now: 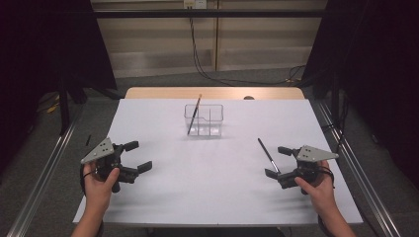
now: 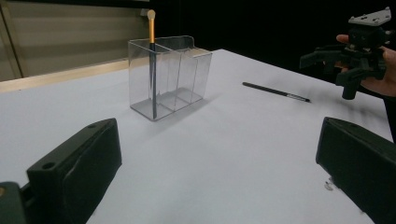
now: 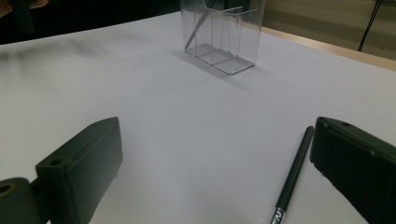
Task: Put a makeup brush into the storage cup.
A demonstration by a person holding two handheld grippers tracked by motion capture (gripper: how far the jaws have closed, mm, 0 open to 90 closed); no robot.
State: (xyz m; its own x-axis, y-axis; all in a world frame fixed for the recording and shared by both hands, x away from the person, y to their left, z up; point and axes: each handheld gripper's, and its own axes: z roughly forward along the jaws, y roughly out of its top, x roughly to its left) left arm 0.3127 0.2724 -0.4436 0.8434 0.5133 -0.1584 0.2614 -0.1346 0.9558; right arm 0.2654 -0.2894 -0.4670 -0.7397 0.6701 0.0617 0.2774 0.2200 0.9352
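A: Logging positions against the clear organizer [image 1: 203, 120]. One brush [image 1: 193, 115] stands tilted in its left compartment, pale tip up above the rim; the walls prop it, which looks like the reason it stays upright.

B: And the other one?

A: A black pencil [image 1: 267, 153] lies flat on the white table [image 1: 207, 173], well to the right of the organizer and nearer the person. Judged to be the next item for the organizer.

B: Right gripper [image 1: 280, 163] state?

A: Jaws spread wide, holding nothing. In the right gripper view the pencil [image 3: 293, 179] lies between the jaws, just beside the right-hand one, not gripped; the organizer [image 3: 224, 32] sits well ahead.

B: Left gripper [image 1: 138, 157]?

A: Also wide and empty, to the organizer's left and nearer the person, apart from both items. Likely just parked.
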